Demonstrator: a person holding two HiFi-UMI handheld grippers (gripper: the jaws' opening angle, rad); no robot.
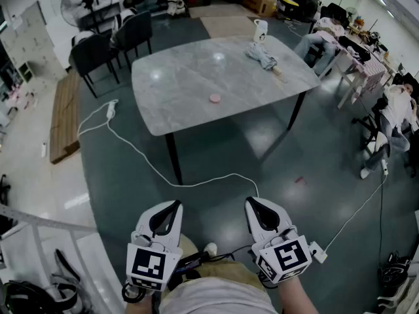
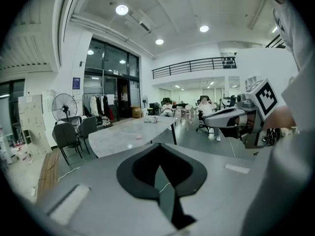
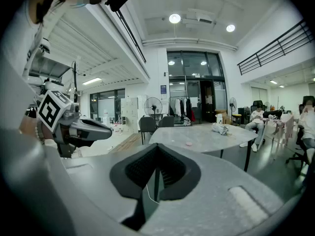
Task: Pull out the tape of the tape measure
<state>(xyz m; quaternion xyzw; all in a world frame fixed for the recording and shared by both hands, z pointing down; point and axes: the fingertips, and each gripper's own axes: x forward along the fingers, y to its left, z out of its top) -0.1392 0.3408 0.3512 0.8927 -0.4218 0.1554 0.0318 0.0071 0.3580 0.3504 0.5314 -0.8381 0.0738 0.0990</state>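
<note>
Head view: left tool (image 1: 174,206) and right tool (image 1: 253,202) both hang over the floor, well short of the desk (image 1: 190,113). Jaws are together on each, with nothing in them. The only candidate for the tape measure is a small pink disc (image 1: 215,98) near the desk's middle, towards its front edge, but it's too small to confirm. A cloth (image 1: 262,56) and a mug (image 1: 260,29) sit at the desk's far right end, well apart from the disc. A white cable (image 1: 157,173) loops across the floor in front of the desk, so a foot could snag on the approach.

Left gripper view: pads are shut and empty, with the desk far ahead. Risk: arriving at the disc with the jaws not yet parted would just shove it across the glossy top.

Right gripper view: same here, pads closed on nothing, and the disc is a speck on the desk. Risk: the case looks light, so pulling the tape with one tool before the other has it pinned would probably drag the whole thing. A weak pinch on the tab would likely let the tape slip free and snap back in.
</note>
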